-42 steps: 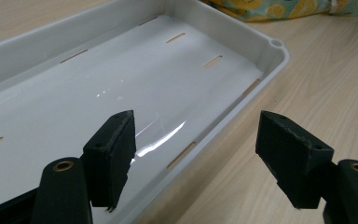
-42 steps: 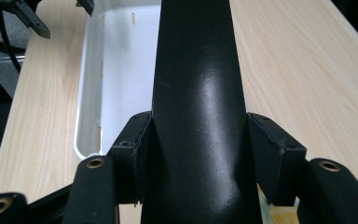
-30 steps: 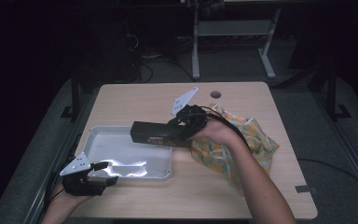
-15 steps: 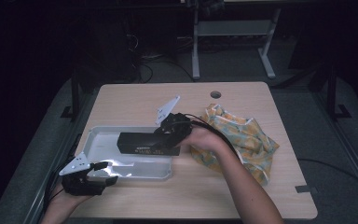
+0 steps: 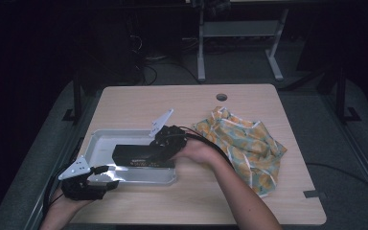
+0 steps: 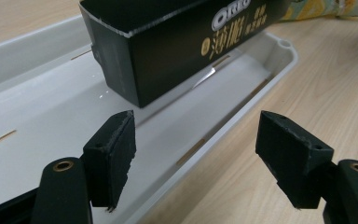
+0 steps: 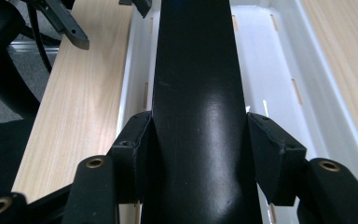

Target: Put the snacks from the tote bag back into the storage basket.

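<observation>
A long black biscuit box (image 5: 141,155) hangs low over the white plastic tray (image 5: 100,139) at the table's left. My right gripper (image 5: 165,146) is shut on the box's right end and holds it lengthwise along the tray. In the right gripper view the box (image 7: 196,70) runs away from me between the pads (image 7: 133,149), over the tray (image 7: 284,65). My left gripper (image 5: 106,176) stands open at the tray's front left corner. In the left gripper view its fingers (image 6: 114,154) straddle the tray's front wall (image 6: 205,144), and the box (image 6: 177,46) hangs just beyond.
A crumpled yellow and green patterned cloth (image 5: 247,143) lies on the right half of the wooden table (image 5: 211,201). A round cable hole (image 5: 221,97) sits near the far edge. Dark floor and a desk frame (image 5: 239,33) lie beyond the table.
My right gripper has carried the black box leftward and down, from beside the cloth to over the tray. The left gripper has stayed put.
</observation>
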A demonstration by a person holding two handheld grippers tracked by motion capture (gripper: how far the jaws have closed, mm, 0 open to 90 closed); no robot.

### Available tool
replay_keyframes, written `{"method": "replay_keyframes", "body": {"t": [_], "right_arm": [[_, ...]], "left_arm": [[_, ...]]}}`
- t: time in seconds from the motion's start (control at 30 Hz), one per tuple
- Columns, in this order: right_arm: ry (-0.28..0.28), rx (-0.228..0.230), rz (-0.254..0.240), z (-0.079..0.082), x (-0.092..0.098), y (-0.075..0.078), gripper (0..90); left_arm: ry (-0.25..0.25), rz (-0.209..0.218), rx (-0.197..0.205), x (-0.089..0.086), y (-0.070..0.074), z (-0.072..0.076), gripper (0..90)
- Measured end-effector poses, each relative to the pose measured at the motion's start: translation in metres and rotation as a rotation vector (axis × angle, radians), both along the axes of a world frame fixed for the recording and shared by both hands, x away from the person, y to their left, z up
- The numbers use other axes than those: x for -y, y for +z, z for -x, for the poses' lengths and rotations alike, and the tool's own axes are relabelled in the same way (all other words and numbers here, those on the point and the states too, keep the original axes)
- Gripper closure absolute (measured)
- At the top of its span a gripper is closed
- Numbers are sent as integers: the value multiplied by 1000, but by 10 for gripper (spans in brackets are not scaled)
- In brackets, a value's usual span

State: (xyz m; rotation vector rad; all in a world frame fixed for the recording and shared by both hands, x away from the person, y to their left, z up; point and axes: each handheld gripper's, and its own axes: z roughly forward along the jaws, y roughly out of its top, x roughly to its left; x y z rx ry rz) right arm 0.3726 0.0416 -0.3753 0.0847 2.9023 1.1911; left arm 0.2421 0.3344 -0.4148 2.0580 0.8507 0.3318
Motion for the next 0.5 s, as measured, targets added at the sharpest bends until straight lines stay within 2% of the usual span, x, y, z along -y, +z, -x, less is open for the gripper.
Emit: {"method": "replay_keyframes", "body": {"t": [0.13, 0.33, 0.5], "right_arm": [[7, -6, 7, 3, -7, -6, 430], [20, -7, 14, 6, -13, -12, 430], [25, -2, 23, 9, -19, -15, 430]], "left_arm": [[20, 9, -3, -4, -2, -1, 286], [52, -18, -9, -14, -6, -4, 286], [75, -11, -9, -20, -7, -6, 286]]}}
